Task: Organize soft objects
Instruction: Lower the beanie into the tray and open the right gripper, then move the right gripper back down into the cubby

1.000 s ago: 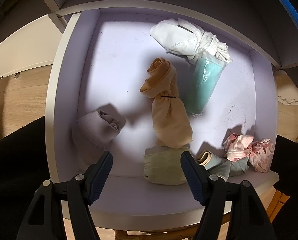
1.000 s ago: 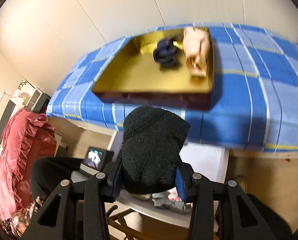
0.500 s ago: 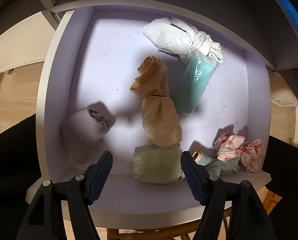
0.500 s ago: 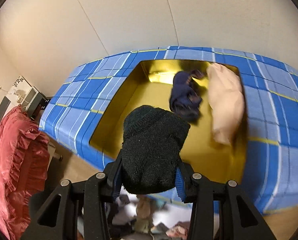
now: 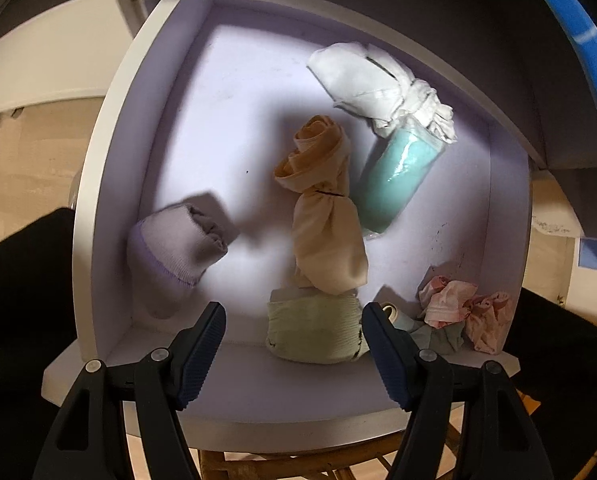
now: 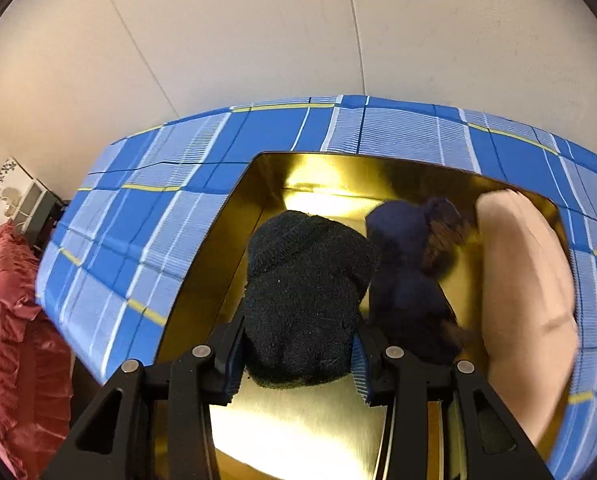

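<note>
My right gripper (image 6: 296, 354) is shut on a rolled black sock (image 6: 304, 296), held over the gold tray (image 6: 298, 428). In that tray lie a dark navy bundle (image 6: 408, 280) and a peach bundle (image 6: 526, 304) at the right. My left gripper (image 5: 294, 344) hangs open above the white drawer (image 5: 98, 184), with nothing between its fingers. Below it sits a pale green roll (image 5: 312, 330). Further in lie a beige knotted stocking (image 5: 322, 216), a lilac sock roll (image 5: 174, 244), a teal roll in plastic (image 5: 398, 180), a white bundle (image 5: 374, 80) and a pink crumpled piece (image 5: 462, 308).
The gold tray rests on a blue plaid cloth (image 6: 146, 232) against a cream wall. A red ruffled fabric (image 6: 10, 320) lies at the far left. A pale blue piece (image 5: 430, 332) sits beside the pink one. Dark clothing (image 5: 22, 300) flanks the drawer on both sides.
My right gripper carried the black sock from beside the plaid cloth's edge to over the gold tray. The left gripper stayed over the drawer, its view turning slightly.
</note>
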Tool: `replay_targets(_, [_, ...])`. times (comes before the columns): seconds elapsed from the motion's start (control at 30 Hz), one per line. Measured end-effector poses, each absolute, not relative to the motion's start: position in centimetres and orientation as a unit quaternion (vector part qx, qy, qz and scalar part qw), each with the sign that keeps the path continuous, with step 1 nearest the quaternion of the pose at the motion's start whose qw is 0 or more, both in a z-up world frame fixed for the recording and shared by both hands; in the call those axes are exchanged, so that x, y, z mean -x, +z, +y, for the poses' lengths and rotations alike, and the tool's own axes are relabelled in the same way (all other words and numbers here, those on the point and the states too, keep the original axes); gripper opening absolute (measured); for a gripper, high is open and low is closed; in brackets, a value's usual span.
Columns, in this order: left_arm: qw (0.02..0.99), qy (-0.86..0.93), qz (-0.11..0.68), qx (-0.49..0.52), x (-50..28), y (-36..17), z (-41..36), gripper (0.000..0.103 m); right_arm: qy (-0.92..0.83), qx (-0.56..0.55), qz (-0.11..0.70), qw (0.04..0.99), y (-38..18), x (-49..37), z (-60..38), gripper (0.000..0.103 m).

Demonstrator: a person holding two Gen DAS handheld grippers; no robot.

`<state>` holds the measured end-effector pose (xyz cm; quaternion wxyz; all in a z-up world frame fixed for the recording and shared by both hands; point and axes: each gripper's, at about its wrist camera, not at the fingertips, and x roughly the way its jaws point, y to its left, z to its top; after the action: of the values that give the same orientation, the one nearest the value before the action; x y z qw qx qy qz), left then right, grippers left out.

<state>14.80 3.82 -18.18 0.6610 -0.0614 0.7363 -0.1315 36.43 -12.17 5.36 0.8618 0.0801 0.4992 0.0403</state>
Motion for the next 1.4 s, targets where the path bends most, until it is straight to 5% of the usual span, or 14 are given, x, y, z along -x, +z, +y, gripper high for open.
replay_targets(0.17, [0.662,-0.130,0.735,0.069,-14.9,-17.9,4.2,0.071,0.022,-0.060,0.496,0.866,3.9,-39.0,-12.4,0.045])
replay_targets(0.4, [0.657,-0.131,0.739,0.069,-14.6,-18.0,3.5,0.071,0.016,-0.043,0.474,0.879,3.6,-39.7,-12.8,0.065])
replay_targets(0.73, [0.657,-0.123,0.742,0.053,-14.5,-18.5,2.9,0.071,0.034,-0.083,0.442,0.892,5.7,-34.2,-14.4,0.076])
replay_targets(1.17, [0.658,-0.098,0.745,0.034,-14.1,-19.8,2.9,0.071,0.104,-0.058,0.406,0.906,8.5,-20.2,-14.5,0.077])
replay_targets(1.4, [0.662,-0.082,0.744,0.030,-14.1,-20.4,3.7,0.071,0.114,-0.054,0.442,0.888,5.6,-14.2,-16.0,0.079])
